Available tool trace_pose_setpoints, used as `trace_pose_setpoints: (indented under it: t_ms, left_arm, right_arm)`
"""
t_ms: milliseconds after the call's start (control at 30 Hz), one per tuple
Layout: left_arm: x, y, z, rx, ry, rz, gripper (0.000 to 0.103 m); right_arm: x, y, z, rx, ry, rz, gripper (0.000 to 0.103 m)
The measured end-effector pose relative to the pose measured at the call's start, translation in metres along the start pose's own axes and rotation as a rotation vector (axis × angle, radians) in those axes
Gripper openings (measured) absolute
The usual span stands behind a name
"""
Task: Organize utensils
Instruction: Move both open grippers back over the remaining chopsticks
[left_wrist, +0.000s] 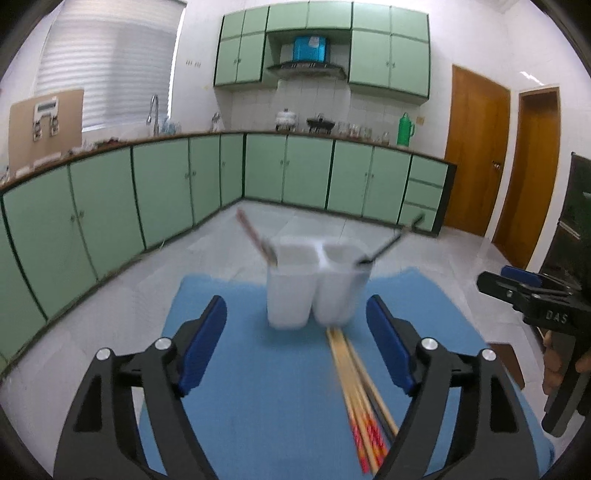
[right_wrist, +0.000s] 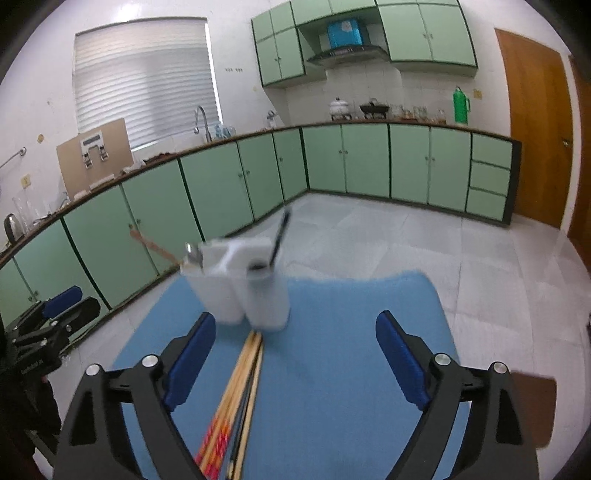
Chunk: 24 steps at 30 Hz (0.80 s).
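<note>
Both grippers (left_wrist: 297, 345) (right_wrist: 295, 356) hovering spread and empty over chopsticks (left_wrist: 356, 387); careless pinching risks scattering them or tipping the white holder (left_wrist: 317, 288).

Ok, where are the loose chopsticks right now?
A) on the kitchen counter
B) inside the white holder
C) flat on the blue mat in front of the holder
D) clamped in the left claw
C: the chopsticks lie flat on the blue mat, one end at the white holder, and neither claw grips them.
</note>
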<state>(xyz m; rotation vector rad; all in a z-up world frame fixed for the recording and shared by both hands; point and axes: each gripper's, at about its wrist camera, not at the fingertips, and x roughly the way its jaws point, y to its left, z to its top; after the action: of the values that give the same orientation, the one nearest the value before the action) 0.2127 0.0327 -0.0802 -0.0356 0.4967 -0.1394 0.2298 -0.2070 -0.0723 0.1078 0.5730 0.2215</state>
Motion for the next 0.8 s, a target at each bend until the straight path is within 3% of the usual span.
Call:
trace_pose_setpoints:
  t_ms: [333, 467, 800]
  left_arm:
    - [0.011, 0.006, -0.086, 0.007, 0.219, 0.025, 0.084]
    - [0.020, 0.010, -0.113, 0.006, 0.304, 0.037, 0.084]
    - [0.023, 0.020, -0.146, 0.013, 0.389, 0.069, 0.085]
  right_arm:
    - [-0.002, 0.005, -0.088, 0.031, 0.082, -0.079, 0.097]
    - [0.008, 0.012, -0.115, 0.057, 0.154, -0.064, 0.097]
    - [0.020, 0.035, -0.166, 0.013, 0.268, -0.056, 0.095]
